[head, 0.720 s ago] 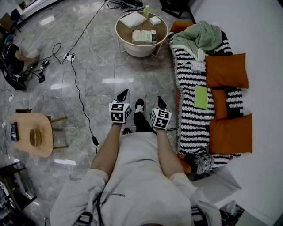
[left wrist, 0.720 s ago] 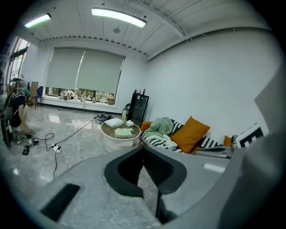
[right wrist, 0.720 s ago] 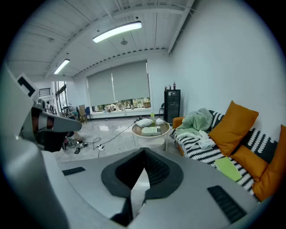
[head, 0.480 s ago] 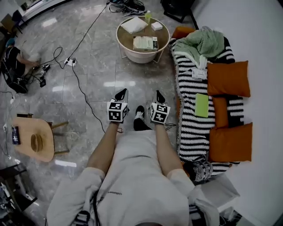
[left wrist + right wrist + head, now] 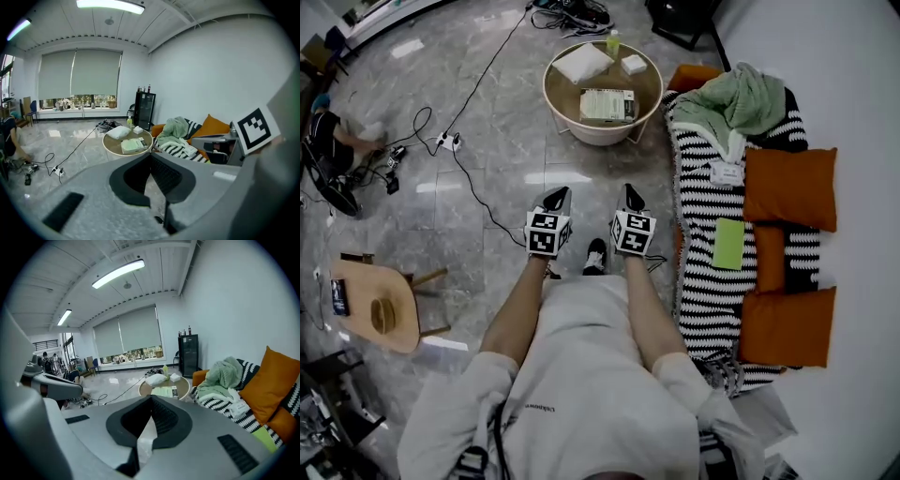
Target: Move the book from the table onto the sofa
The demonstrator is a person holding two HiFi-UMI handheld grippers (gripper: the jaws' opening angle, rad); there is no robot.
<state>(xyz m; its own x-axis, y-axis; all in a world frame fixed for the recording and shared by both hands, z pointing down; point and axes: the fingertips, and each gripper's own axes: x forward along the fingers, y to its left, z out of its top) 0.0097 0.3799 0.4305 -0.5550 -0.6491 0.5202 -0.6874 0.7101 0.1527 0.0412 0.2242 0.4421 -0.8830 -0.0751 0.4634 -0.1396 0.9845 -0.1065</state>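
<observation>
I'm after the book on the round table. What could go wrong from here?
The cable trails across the floor just left of the path; a foot could catch it. Both the left gripper and right gripper are shut and must open before the book. The green bottle at the far edge of the table might tip.

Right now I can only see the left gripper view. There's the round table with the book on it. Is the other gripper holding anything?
Observer: No. The right gripper has its jaws shut together, with nothing between them.
Operator: Is something already lying on the sofa?
Observer: Yes. In the head view a flat green thing lies on the striped sofa, right beside the orange cushions.
Operator: What's way over on my left side?
Observer: A small wooden stool stands on the floor there, with cables trailing farther up.
</observation>
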